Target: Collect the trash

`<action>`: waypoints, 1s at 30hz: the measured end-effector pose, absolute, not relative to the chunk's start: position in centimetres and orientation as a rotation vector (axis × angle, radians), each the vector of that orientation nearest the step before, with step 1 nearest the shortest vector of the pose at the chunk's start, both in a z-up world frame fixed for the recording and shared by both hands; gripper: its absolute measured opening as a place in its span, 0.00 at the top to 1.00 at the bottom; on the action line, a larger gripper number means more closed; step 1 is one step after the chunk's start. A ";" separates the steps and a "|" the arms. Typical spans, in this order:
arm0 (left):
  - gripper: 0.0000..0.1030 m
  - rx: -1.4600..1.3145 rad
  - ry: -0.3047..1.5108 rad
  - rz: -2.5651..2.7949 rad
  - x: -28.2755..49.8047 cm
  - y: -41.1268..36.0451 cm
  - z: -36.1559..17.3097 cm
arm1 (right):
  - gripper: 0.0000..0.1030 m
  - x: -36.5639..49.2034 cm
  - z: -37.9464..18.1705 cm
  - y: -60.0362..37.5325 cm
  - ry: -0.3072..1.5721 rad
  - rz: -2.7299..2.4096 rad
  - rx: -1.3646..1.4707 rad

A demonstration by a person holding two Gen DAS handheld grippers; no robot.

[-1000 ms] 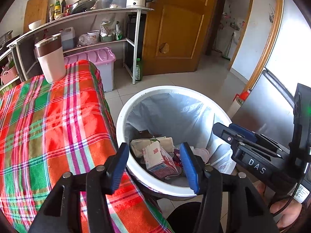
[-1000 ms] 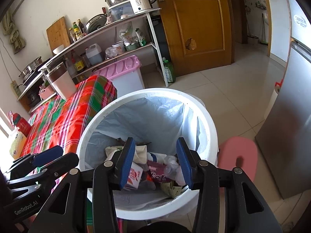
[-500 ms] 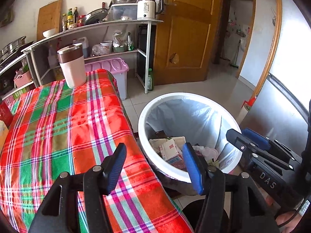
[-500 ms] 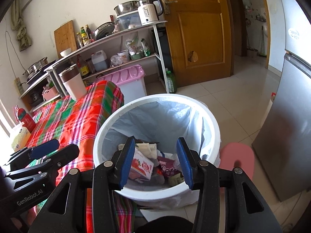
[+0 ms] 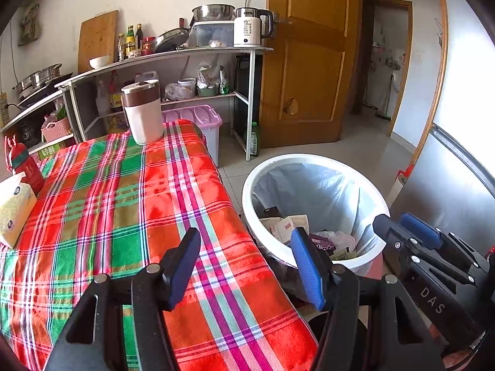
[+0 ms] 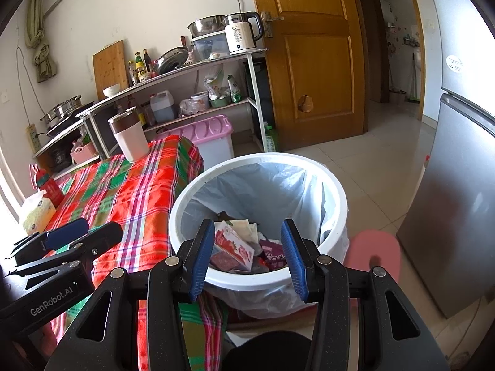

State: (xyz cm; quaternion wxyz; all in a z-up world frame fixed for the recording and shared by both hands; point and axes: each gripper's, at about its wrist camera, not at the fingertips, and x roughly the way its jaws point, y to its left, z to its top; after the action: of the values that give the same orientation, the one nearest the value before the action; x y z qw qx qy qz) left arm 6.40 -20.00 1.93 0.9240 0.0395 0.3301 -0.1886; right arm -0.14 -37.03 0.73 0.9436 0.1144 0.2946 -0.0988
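Bin (image 6: pixel 335 191) w/ liner stands on the floor just beside the table (image 5: pixel 130 191) edge; trash, incl. a carton (image 6: pixel 233 244), lies inside it. Left tongs (image 5: pixel 246 266) hang above the table edge by the bin, jaws apart, nothing between. Right tongs (image 6: pixel 249 255) hover over the bin's near rim, jaws apart, empty too. Looks like the drop step is done. On the table near the bin no trash shows; only cup (image 5: pixel 143 111), tissue pack (image 5: pixel 14 210) & red bottle (image 5: pixel 24 164) at far edges. Next move prob: scan for leftover trash.
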 end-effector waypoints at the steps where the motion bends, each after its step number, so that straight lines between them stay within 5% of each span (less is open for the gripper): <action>1: 0.38 0.085 0.672 -0.379 6.2 -20.0 2.0 | 0.56 -0.2 0.7 -37.0 0.600 -0.203 0.233; 30: 0.37 0.101 0.666 -0.376 5.2 -20.4 2.1 | 0.56 -1.5 1.2 -36.5 0.579 -0.202 0.238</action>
State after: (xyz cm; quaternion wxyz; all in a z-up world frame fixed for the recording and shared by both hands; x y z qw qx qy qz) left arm 5.24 -20.40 2.13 0.9265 0.0495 0.3247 -0.1834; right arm -1.46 -36.53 1.22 0.9464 0.1169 0.2843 -0.0993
